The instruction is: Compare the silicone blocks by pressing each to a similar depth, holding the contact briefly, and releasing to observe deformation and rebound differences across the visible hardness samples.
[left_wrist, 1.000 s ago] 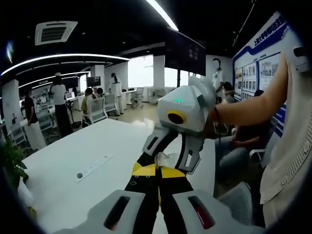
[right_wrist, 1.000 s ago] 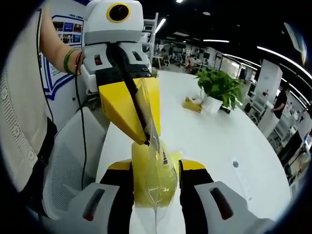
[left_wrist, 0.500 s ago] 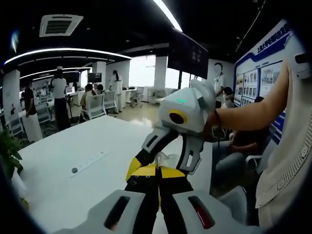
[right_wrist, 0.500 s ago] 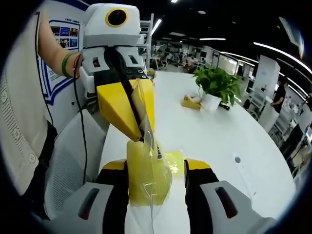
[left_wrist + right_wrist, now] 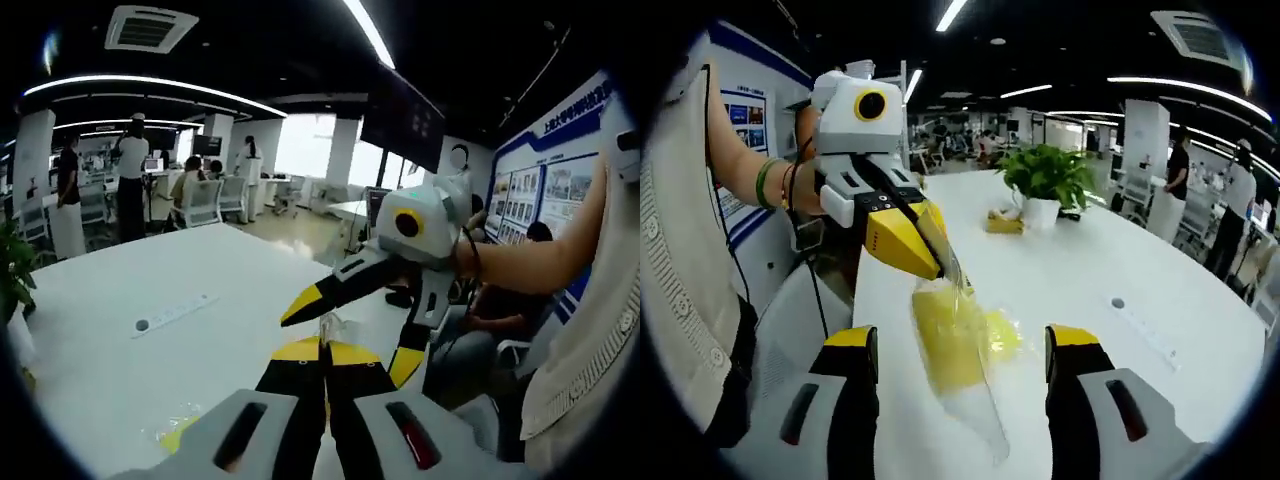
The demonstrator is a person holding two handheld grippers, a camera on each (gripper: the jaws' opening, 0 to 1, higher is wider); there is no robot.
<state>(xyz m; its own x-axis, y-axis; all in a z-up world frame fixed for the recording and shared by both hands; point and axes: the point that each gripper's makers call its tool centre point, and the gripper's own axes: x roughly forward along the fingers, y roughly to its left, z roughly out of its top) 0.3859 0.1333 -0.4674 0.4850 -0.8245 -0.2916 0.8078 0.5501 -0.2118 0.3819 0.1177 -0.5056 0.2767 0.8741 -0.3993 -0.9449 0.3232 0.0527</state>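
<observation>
A yellow silicone block [image 5: 943,340] hangs in a clear plastic bag [image 5: 985,425] over the white table [image 5: 1080,265]. In the right gripper view my left gripper [image 5: 946,276] comes in from the left, shut on the bag's top edge. My right gripper [image 5: 962,345] stands open, its jaws wide on either side of the block and apart from it. In the left gripper view my left gripper [image 5: 322,346] is shut on the bag's edge [image 5: 327,325], and the open right gripper [image 5: 352,336] faces it. A second yellowish bagged piece [image 5: 1002,332] lies on the table behind.
A potted plant [image 5: 1045,178] and a small yellow item [image 5: 1002,222] stand further along the table, with a white power strip [image 5: 1145,322] to the right. A yellow patch [image 5: 180,436] lies at the table's near edge. People and chairs are in the background.
My right gripper has opened, let go of the bagged yellow block and drawn back. The left gripper has kept its hold on the bag's top.
</observation>
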